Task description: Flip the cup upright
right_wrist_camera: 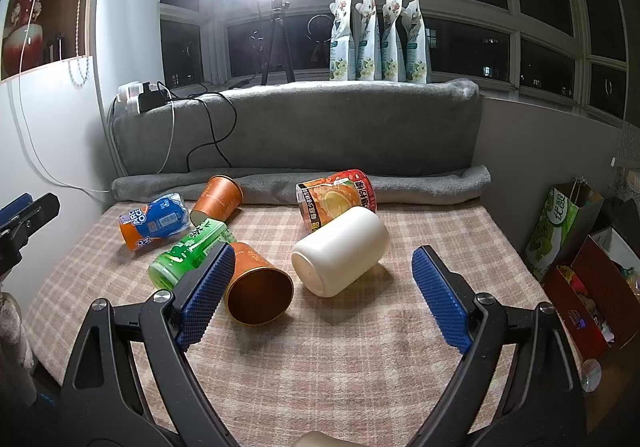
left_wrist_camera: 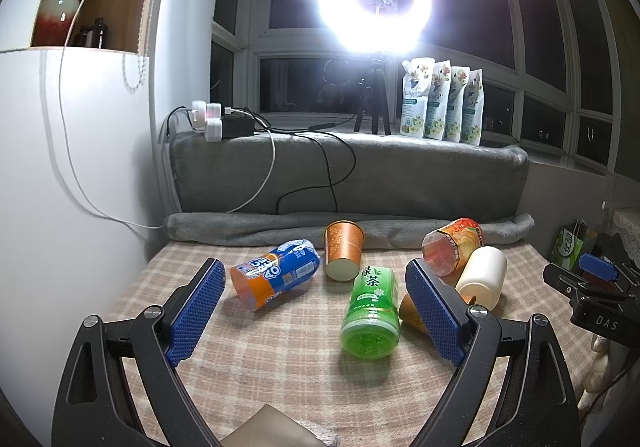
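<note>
Both claws wide open, holding nothing: left claw (left_wrist_camera: 312, 307), right claw (right_wrist_camera: 324, 291). White cup (right_wrist_camera: 340, 251) on its side on the checked table (right_wrist_camera: 360, 359), between the orange cup (right_wrist_camera: 256, 287) at left and the right claw's right finger; green bottle (right_wrist_camera: 188, 251) farther left.

Near orange cup (left_wrist_camera: 412, 313) half hidden behind the left tongs' (left_wrist_camera: 316, 307) blue pad.

white cup (right_wrist_camera: 340, 253) lies right of paper cup (right_wrist_camera: 256, 289), before juice can (right_wrist_camera: 336, 197).
</note>
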Action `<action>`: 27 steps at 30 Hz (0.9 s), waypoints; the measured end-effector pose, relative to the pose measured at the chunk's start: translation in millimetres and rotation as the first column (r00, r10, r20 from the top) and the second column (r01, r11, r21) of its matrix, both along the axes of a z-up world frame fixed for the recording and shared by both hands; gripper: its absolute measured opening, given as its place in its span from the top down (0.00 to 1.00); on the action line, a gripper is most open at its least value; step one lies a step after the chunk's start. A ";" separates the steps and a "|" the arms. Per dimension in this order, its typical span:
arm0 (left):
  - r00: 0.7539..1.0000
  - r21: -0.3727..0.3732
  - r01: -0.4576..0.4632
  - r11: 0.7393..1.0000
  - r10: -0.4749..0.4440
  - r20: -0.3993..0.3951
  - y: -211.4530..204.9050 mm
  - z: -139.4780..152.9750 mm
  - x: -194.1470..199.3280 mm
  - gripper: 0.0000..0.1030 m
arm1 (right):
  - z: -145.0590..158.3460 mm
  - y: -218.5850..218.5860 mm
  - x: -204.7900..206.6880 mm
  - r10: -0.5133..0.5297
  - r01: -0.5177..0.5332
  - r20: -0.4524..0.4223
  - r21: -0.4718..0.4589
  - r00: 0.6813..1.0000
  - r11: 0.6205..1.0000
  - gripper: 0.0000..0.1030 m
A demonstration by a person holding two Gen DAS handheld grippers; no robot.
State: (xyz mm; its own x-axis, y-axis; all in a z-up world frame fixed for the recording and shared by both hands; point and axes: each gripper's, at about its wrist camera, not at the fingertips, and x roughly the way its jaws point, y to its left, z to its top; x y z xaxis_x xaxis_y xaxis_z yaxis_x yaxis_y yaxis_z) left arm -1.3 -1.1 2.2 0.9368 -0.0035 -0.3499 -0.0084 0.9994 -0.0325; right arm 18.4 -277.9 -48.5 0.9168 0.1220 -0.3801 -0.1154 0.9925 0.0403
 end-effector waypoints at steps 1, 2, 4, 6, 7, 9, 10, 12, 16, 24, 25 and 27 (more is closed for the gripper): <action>1.000 0.001 -0.001 1.000 0.001 0.000 -0.2 0.1 -0.1 0.11 | 0.0 0.1 0.0 0.000 0.000 0.000 0.000 1.000 1.000 0.10; 1.000 0.001 -0.001 1.000 0.001 0.000 -0.3 0.3 -0.3 0.11 | 0.0 0.1 0.1 0.000 0.000 0.000 0.000 1.000 1.000 0.10; 1.000 0.000 -0.001 1.000 0.001 0.001 0.5 1.3 -0.9 0.11 | -0.1 0.1 0.1 0.000 0.000 -0.001 0.000 1.000 1.000 0.10; 1.000 0.000 -0.001 1.000 0.001 0.000 0.3 1.1 -0.7 0.11 | 0.9 0.4 0.0 0.001 -0.001 -0.001 0.001 1.000 1.000 0.10; 1.000 0.001 0.000 1.000 0.000 0.001 0.5 0.9 -0.6 0.11 | 1.3 0.6 0.0 0.001 -0.001 -0.001 0.000 1.000 1.000 0.10; 1.000 0.001 -0.001 1.000 0.001 0.000 0.5 1.2 -0.8 0.11 | 1.9 0.9 -0.2 0.001 -0.001 0.000 0.000 1.000 1.000 0.10; 1.000 0.000 0.000 1.000 0.000 0.000 0.7 0.9 -0.6 0.11 | 2.4 0.5 0.1 0.002 -0.002 0.000 -0.001 1.000 1.000 0.10; 1.000 0.000 0.000 1.000 0.000 0.001 0.5 0.8 -0.7 0.11 | -2.4 1.9 1.8 0.003 -0.003 -0.001 -0.003 1.000 1.000 0.10; 1.000 -0.001 -0.002 1.000 0.002 -0.002 -0.8 1.3 -1.2 0.11 | -4.7 6.0 5.6 0.009 -0.009 -0.006 -0.007 1.000 1.000 0.10; 1.000 -0.006 -0.011 1.000 0.011 -0.015 5.7 -4.0 1.6 0.11 | -2.5 19.2 22.3 0.046 -0.046 -0.029 -0.012 0.999 0.999 0.10; 1.000 -0.007 -0.013 1.000 0.013 -0.018 7.1 -5.1 2.7 0.11 | -2.0 21.4 25.1 0.055 -0.055 -0.033 -0.009 0.998 0.998 0.10; 1.000 -0.006 -0.017 1.000 0.017 -0.021 8.8 -6.7 4.1 0.11 | -1.9 27.2 31.4 0.067 -0.068 -0.041 -0.010 0.997 0.998 0.10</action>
